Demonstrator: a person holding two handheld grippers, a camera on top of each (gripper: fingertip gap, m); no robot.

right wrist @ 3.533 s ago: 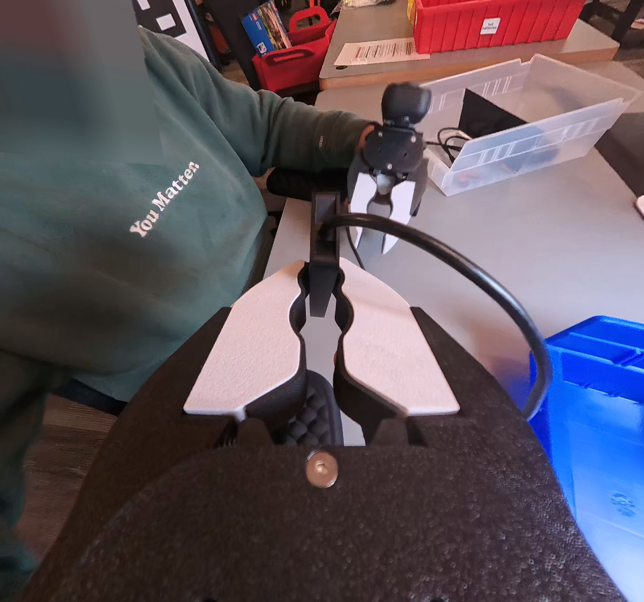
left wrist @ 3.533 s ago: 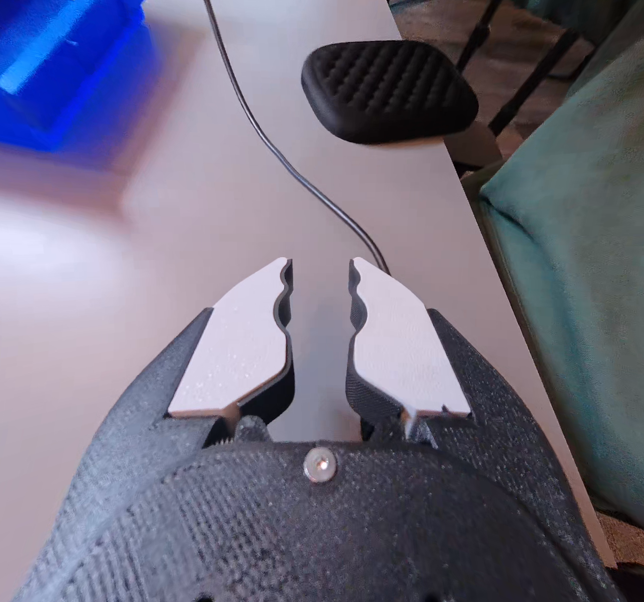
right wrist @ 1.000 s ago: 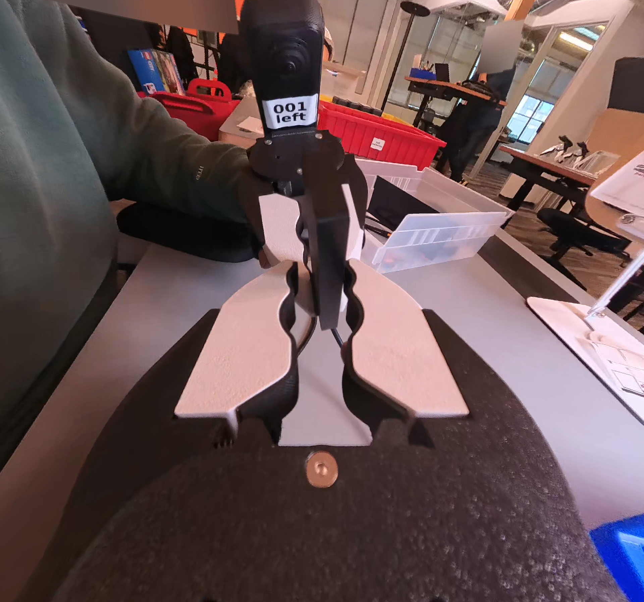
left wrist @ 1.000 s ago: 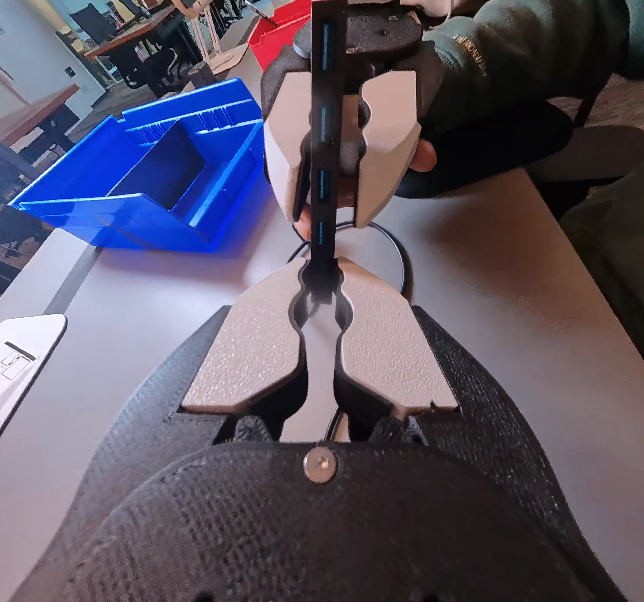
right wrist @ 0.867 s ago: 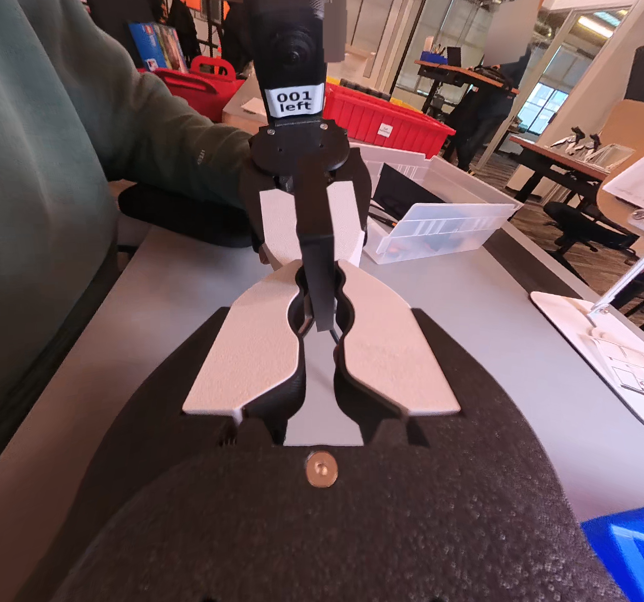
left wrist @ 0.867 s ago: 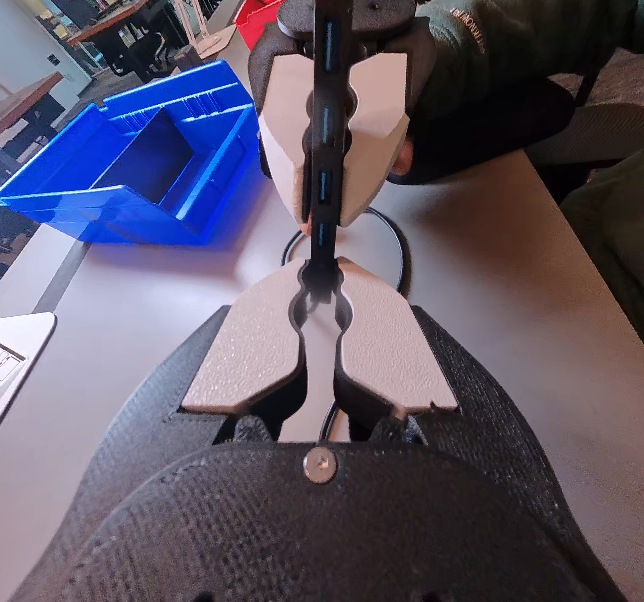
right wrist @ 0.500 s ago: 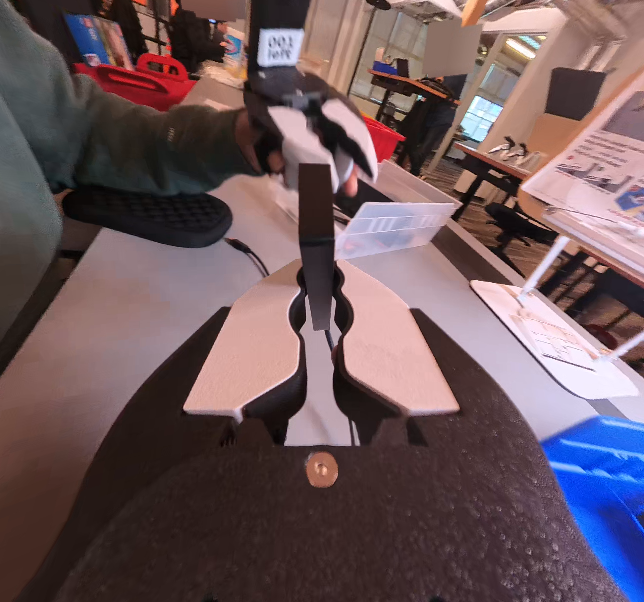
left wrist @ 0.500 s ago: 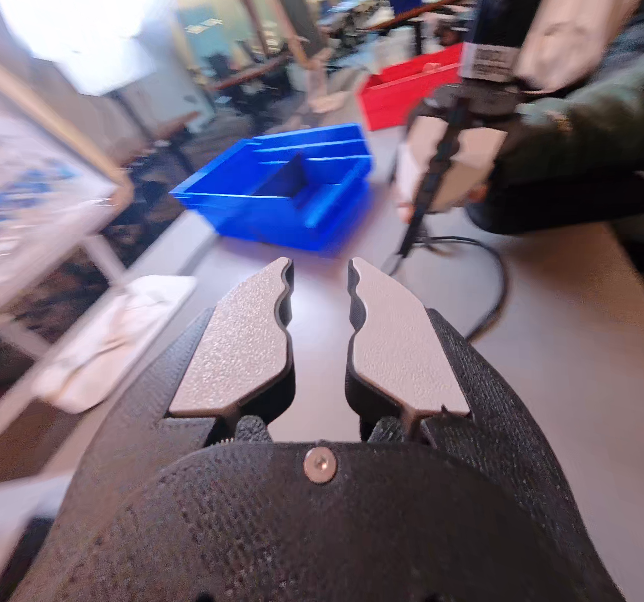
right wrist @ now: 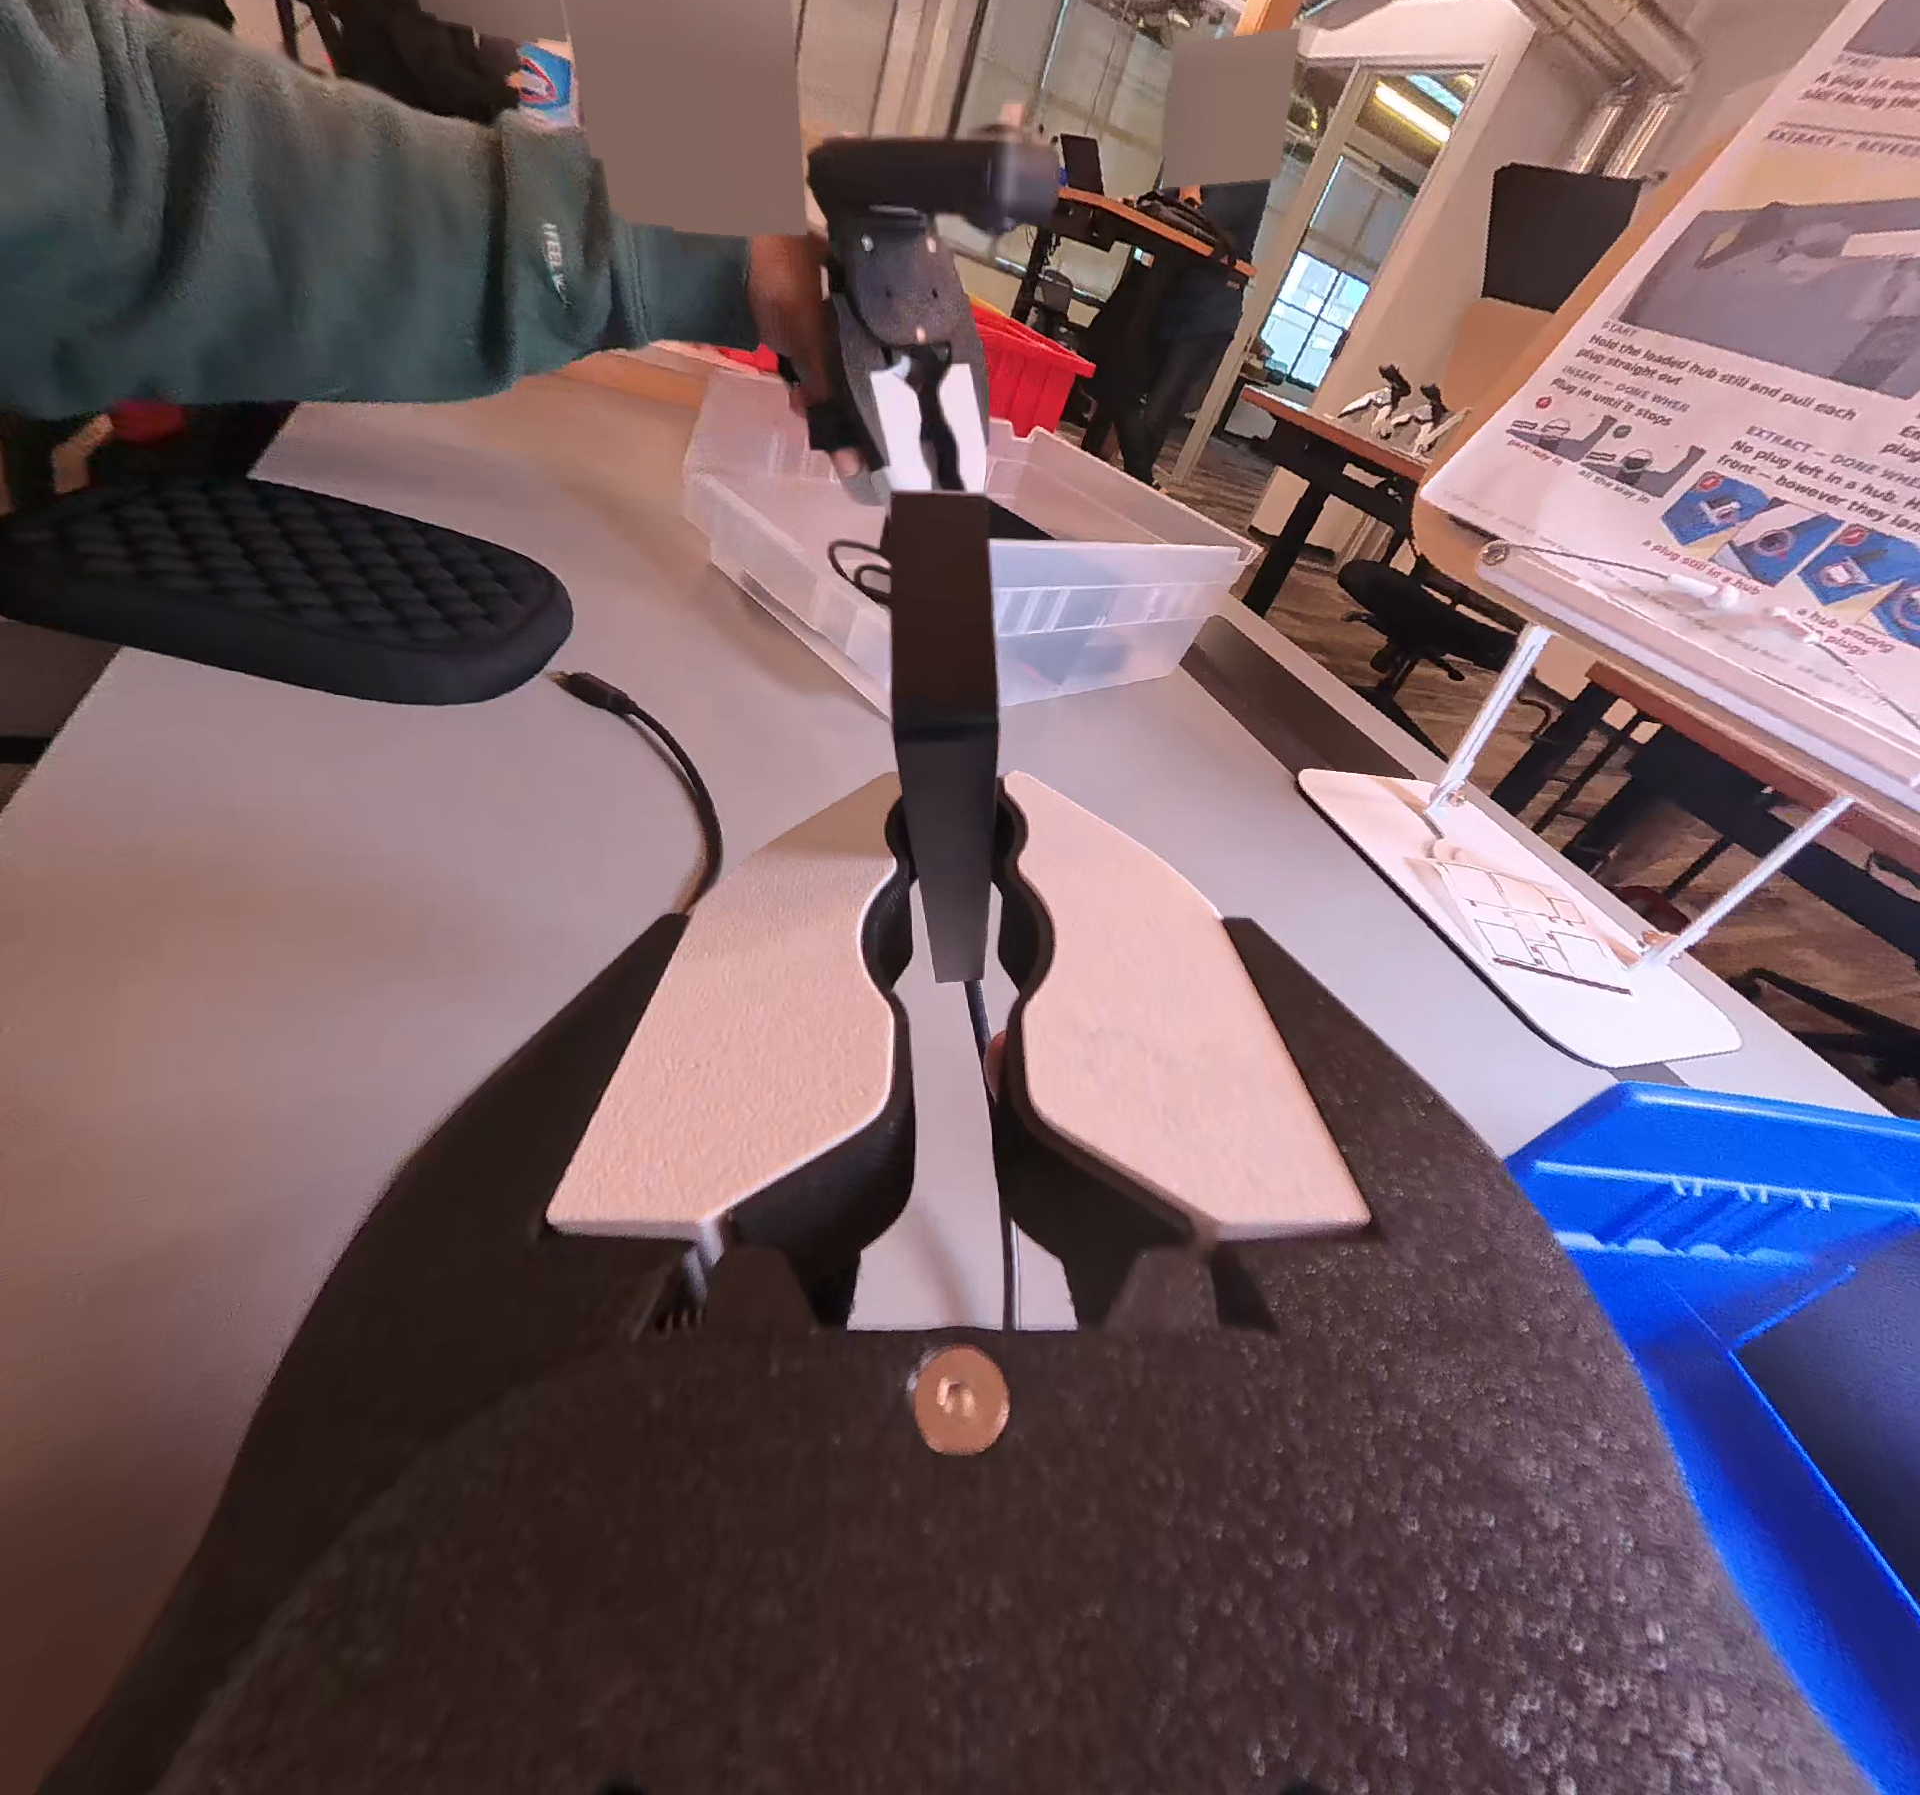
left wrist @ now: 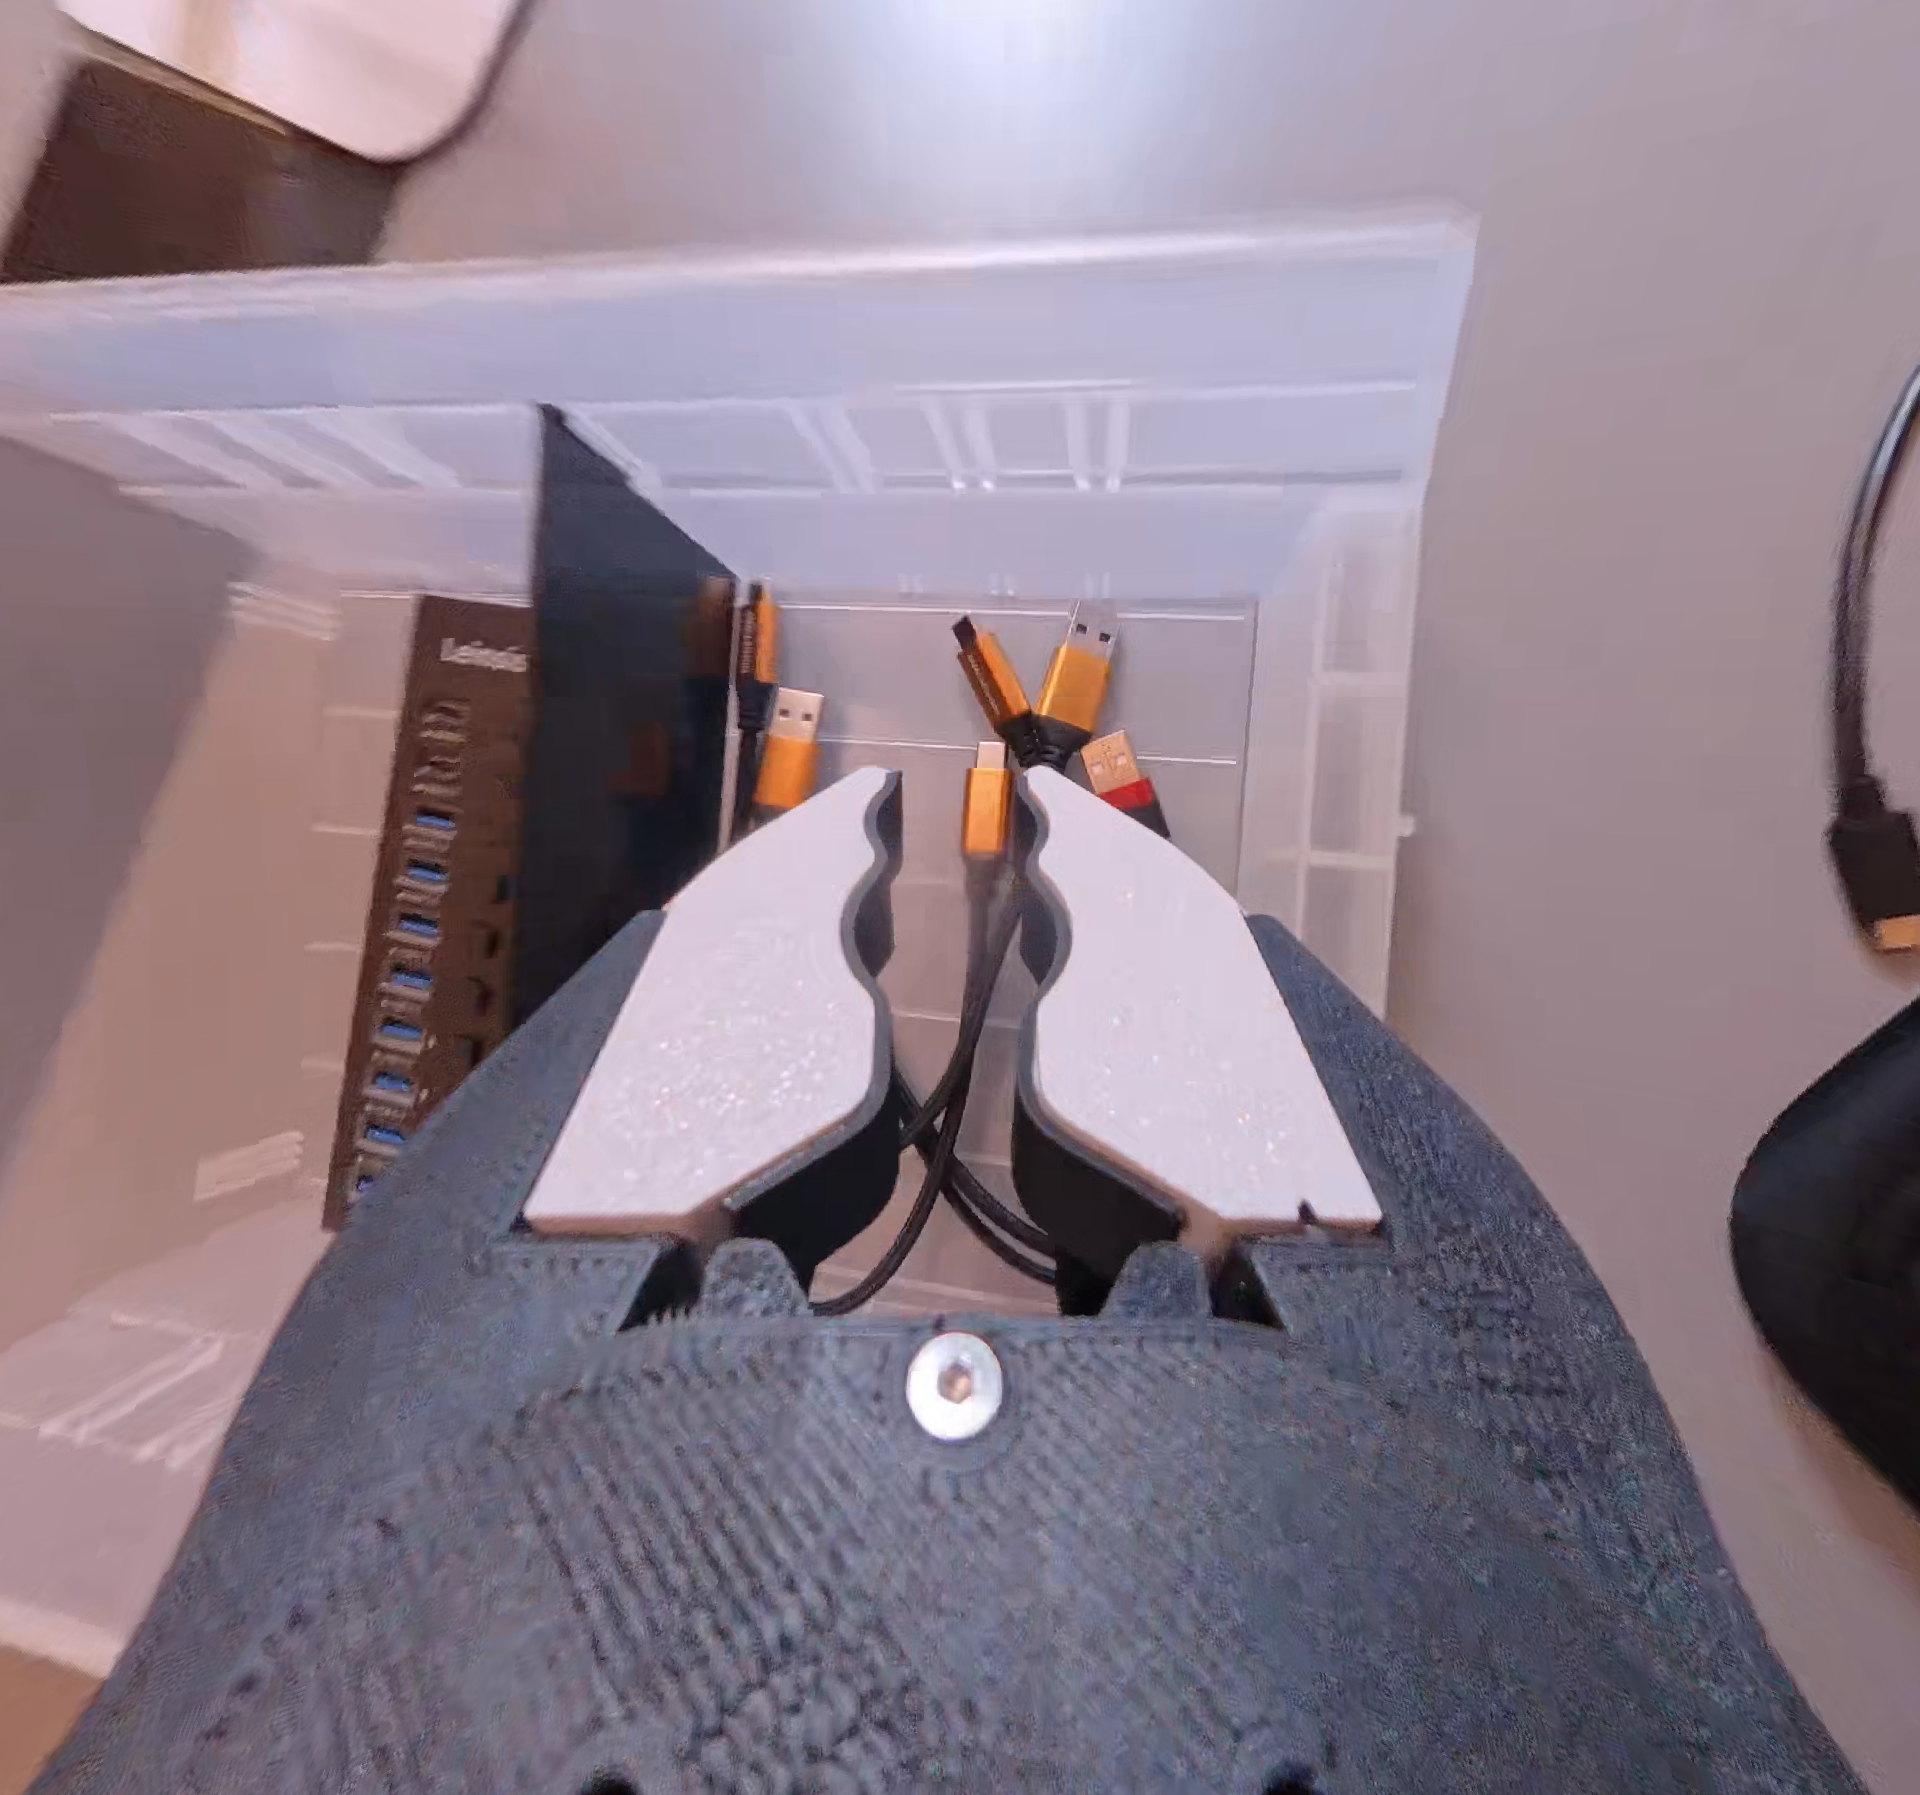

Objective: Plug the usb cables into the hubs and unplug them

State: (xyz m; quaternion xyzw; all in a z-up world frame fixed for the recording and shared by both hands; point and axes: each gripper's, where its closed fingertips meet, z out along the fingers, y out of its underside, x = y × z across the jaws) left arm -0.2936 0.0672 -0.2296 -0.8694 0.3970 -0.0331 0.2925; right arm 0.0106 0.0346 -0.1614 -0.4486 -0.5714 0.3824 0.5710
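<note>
Right hand-held gripper [right wrist: 948, 898] clenched on black hub [right wrist: 940, 696], upright above worktop [right wrist: 312, 862]. Left hand-held gripper [left wrist: 961, 789] released, over usb cables [left wrist: 1039, 706] in clear bin [left wrist: 1351, 706]. No cable plugged yet; all insertions, unpluggings left.

The left gripper [left wrist: 961, 789] fills the lower half of its own wrist view, pointing steeply downward with its two grey fingers [left wrist: 748, 1007] parted and nothing pinched between them. In the right wrist view the same gripper shows small at upper centre, held by a hand [right wrist: 795, 332] at the end of a green sleeve [right wrist: 312, 218] reaching in from the upper left. The right gripper [right wrist: 948, 795] fills the lower part of its view, its white fingers [right wrist: 758, 1007] drawn close and clamping near their tips.
</note>
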